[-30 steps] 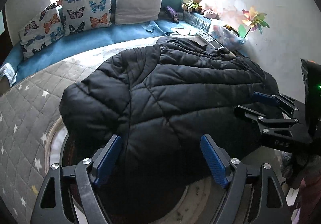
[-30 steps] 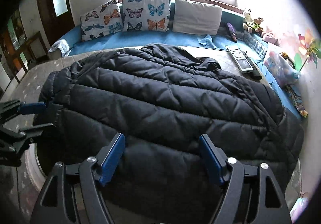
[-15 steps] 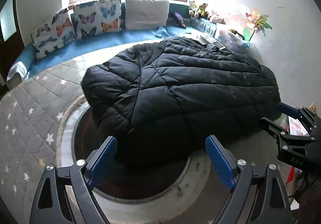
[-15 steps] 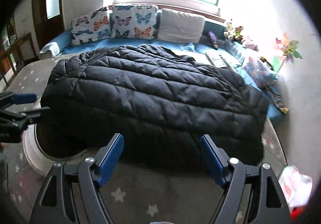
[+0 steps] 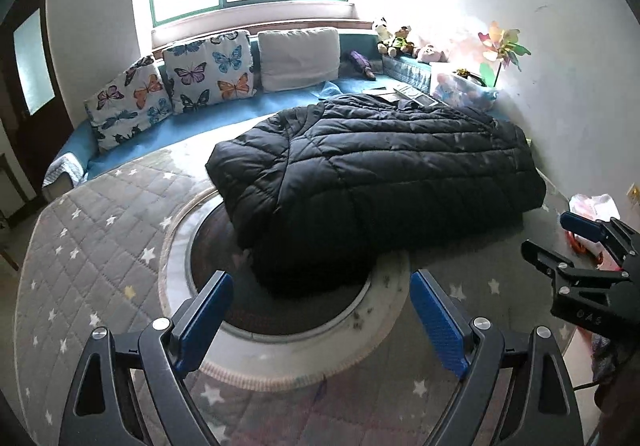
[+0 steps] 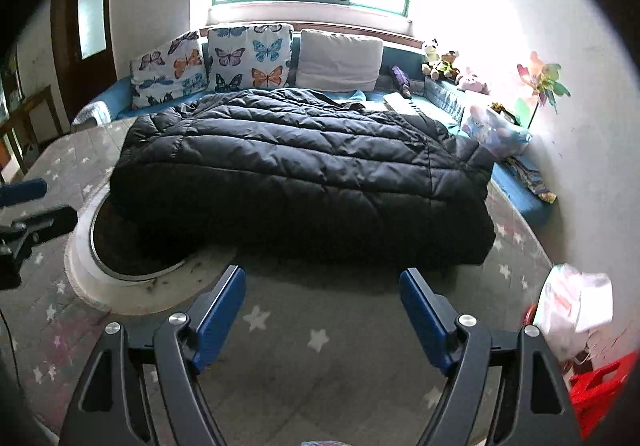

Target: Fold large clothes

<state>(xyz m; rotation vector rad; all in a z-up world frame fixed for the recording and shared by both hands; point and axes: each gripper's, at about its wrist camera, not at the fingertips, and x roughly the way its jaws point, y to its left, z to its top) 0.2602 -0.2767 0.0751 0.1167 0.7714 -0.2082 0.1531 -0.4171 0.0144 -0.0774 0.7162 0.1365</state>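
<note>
Left wrist view. Your left gripper (image 5: pixel 320 312) hangs spread wide with nothing between the pads, its jaws having just been opening; it sits over the near rim of the round inset (image 5: pixel 280 350) in the star-quilted mat (image 5: pixel 80 238). The black puffer jacket (image 5: pixel 380 174) lies well ahead, folded into a thick slab, one corner overhanging the inset's dark centre. The right gripper (image 5: pixel 560 234) shows at the right edge, also empty. Step in hand reads as backing off after a fold — so check the bundle before leaving it: puffy fill tends to spring, and a flat press along the top layer would likely help it hold.

Right wrist view. The right gripper (image 6: pixel 322 306) is spread and empty above bare mat, just short of the jacket's (image 6: pixel 300 174) near edge. From here the slab's long axis runs left to right, parallel to the cushioned bench (image 6: pixel 116 106); the folded near edge faces you — the loose collar end seems to lie at the far side, though I cannot tell for certain.
</note>
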